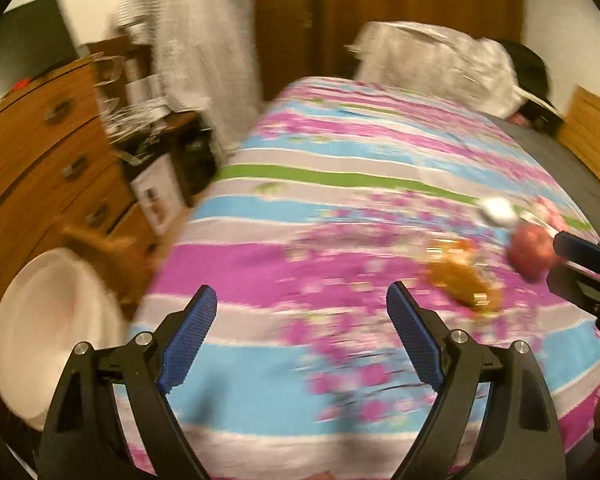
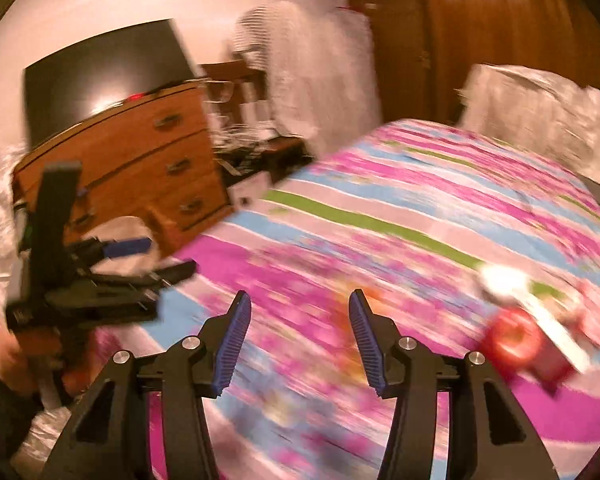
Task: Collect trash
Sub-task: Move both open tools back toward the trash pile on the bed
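1. Both views are heavily motion-blurred, so small details stay unclear.
2. Far to the left of your left gripper (image 1: 300, 320): a white round bin-like container (image 1: 48, 332) beside the bed, its rim blurred. Behind it stands a wooden dresser (image 1: 48, 148).
3. Your left gripper: jaws stand wide apart, nothing between the blue pads, only the striped bedspread (image 1: 340, 184) beneath and ahead of it.
4. Ahead and to the right of your left gripper: an orange-brown crumpled wrapper (image 1: 460, 276) lies on the bedspread, apart from the fingers.
5. Further right of that: a red round piece of trash (image 1: 530, 252), with a white piece (image 1: 498, 208) just behind it. Your right gripper's tips come in from the right edge, near the red piece; contact is not clear.
6. In the right wrist view, your left gripper (image 2: 168, 258) shows at the far left, held in a hand (image 2: 12, 356), over the bed's left edge.
7. Your right gripper (image 2: 300, 336): jaws part-open, pads not pressing on anything; an orange smear, probably the wrapper, shows on the bedspread between and ahead of them.
8. To the right of your right gripper: the red piece (image 2: 512, 340) and the white piece (image 2: 504, 280) lie on the bedspread, well clear of the pads.
9. Far ahead of it: a white pillow (image 2: 540, 120) at the bed's head.
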Demonstrator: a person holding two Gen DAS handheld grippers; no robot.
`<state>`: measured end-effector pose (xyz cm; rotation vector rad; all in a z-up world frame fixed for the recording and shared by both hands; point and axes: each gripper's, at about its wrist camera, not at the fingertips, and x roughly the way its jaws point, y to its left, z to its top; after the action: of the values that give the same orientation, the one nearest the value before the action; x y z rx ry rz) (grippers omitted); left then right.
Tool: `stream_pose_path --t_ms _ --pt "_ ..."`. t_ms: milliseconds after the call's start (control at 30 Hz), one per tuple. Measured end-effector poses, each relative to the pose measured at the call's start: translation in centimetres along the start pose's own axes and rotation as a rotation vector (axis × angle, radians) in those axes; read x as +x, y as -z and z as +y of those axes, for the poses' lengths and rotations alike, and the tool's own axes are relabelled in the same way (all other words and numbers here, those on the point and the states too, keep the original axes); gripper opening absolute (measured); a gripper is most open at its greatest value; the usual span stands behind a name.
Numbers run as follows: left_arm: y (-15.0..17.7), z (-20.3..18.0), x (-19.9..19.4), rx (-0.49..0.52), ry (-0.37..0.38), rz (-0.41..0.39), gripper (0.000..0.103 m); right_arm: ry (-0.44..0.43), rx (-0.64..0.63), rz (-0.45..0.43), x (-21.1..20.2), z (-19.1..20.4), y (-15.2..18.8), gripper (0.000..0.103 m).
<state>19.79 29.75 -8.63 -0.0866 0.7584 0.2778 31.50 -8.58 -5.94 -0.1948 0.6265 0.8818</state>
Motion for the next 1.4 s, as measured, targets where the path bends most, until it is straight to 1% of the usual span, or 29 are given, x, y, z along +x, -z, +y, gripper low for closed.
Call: stream_pose_path --t_ms 67,167,200,300,400,467,567,633,700,767,800,833,867,933,1000,1100,1167,1200,1267,1333,1400 --pt "-0.8 -3.0 1.1 0.052 0.042 0.017 0.083 0.069 0.034 0.012 -2.1 -5.1 2.1 0.053" --pt "-1.7 -7.4 2.9 0.131 0.094 0.046 0.083 0.141 0.077 0.024 -4.2 -10.7 4.6 0.053" --pt "-2.2 -8.6 3.6 0.157 0.106 0.053 0.083 0.169 0.098 0.029 -5.2 -13.2 5.8 0.053" --pt "-3.7 -12.8 5.4 0.251 0.133 0.077 0.083 0.203 0.144 0.035 -6.9 -18.1 7.6 0.053" --pt "-6.0 -16.1 7.7 0.343 0.155 0.105 0.083 0.221 0.177 0.039 -7.9 -21.2 9.0 0.053" --pt "-7.1 -17.9 8.8 0.397 0.153 0.107 0.083 0.223 0.2 0.042 -8.3 -23.2 9.8 0.053" --pt "-8.4 -20.5 10.6 0.483 0.163 0.13 0.083 0.223 0.219 0.046 -8.5 -25.6 10.9 0.053" --pt "-9.0 -21.6 11.7 0.527 0.168 0.158 0.083 0.223 0.229 0.049 -8.2 -26.2 10.8 0.053" --pt "-9.3 -22.2 12.4 0.537 0.167 0.165 0.083 0.219 0.229 0.049 -7.8 -27.1 10.8 0.053" --pt "-10.0 -22.9 13.1 0.505 0.188 0.184 0.083 0.183 0.257 0.047 -7.1 -27.6 10.3 0.053" --pt "-10.3 -23.2 13.5 0.482 0.196 0.191 0.083 0.146 0.282 0.044 -6.5 -28.5 9.8 0.053" --pt "-10.4 -23.4 13.7 0.467 0.202 0.194 0.083 0.119 0.293 0.043 -6.0 -28.5 9.0 0.052" --pt "-10.6 -23.8 14.1 0.449 0.213 0.201 0.083 0.103 0.3 0.049 -5.0 -29.2 8.3 0.052" --pt "-10.6 -24.4 14.6 0.446 0.22 0.208 0.083 0.112 0.291 0.066 -3.4 -29.8 7.3 0.052" --pt "-10.7 -25.0 15.1 0.447 0.212 0.211 0.083 0.125 0.282 0.082 -1.7 -30.5 6.2 0.052" --pt "-11.4 -25.4 16.2 0.431 0.21 0.219 0.083 0.13 0.27 0.119 0.9 -31.6 4.2 0.052" --pt "-12.0 -25.4 16.8 0.428 0.205 0.222 0.083 0.16 0.234 0.152 2.6 -32.1 3.0 0.052" --pt "-12.3 -25.3 17.1 0.431 0.209 0.229 0.083 0.162 0.203 0.186 3.7 -32.3 2.2 0.052" --pt "-12.6 -25.5 18.0 0.453 0.233 0.262 0.083 0.204 0.128 0.232 5.5 -32.6 1.1 0.053" --pt "-12.7 -25.6 18.8 0.499 0.243 0.279 0.083 0.217 0.036 0.294 7.4 -32.7 0.1 0.057" --pt "-12.7 -25.9 19.7 0.566 0.256 0.292 0.083 0.225 -0.036 0.36 9.0 -32.7 -0.6 0.057"
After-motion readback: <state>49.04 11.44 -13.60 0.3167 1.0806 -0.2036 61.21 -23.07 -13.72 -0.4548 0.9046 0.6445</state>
